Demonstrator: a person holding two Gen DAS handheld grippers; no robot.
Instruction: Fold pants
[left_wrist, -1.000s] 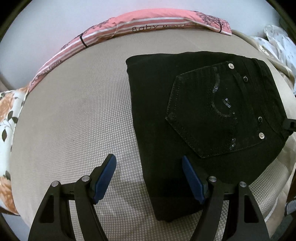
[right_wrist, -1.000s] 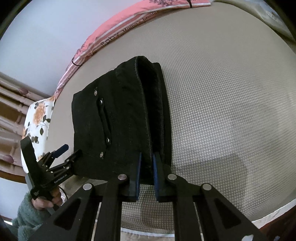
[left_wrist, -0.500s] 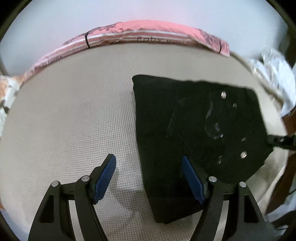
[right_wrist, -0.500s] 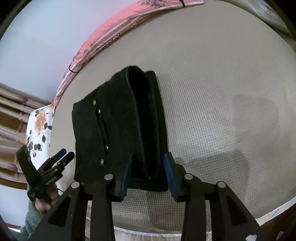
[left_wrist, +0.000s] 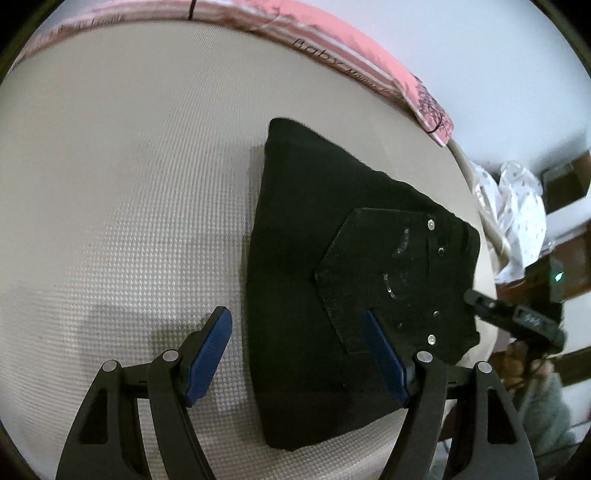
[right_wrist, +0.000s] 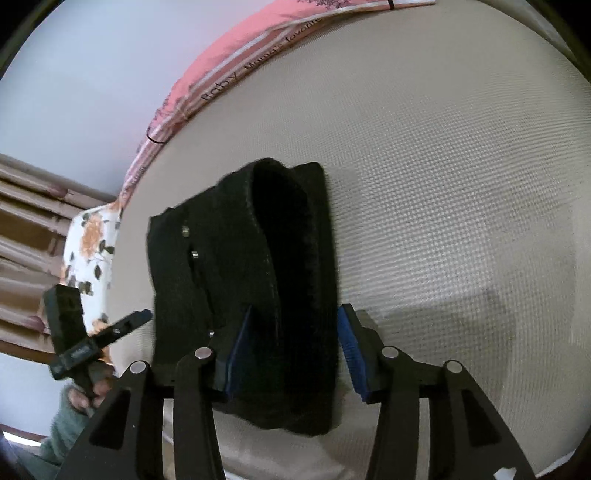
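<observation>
The black pants (left_wrist: 317, 280) lie folded into a compact stack on the beige mattress (left_wrist: 122, 206), back pocket with studs facing up. My left gripper (left_wrist: 297, 345) is open above the stack's near left edge and holds nothing. In the right wrist view the folded pants (right_wrist: 258, 280) show their layered end. My right gripper (right_wrist: 293, 350) is open, its blue pads either side of the stack's near end, not pinching it. The right gripper also shows at the right in the left wrist view (left_wrist: 513, 317), and the left gripper at the left in the right wrist view (right_wrist: 92, 339).
A pink striped cloth (left_wrist: 332, 40) runs along the far edge of the mattress by the wall. A floral pillow (right_wrist: 92, 243) lies at the left. White crumpled fabric (left_wrist: 517, 206) and wooden furniture (left_wrist: 569, 184) stand beyond the mattress's right edge.
My right gripper was shut on the folded edge of the pants, then opened and let go. Both grippers have drawn back a little; the pants stay folded on the mattress.
</observation>
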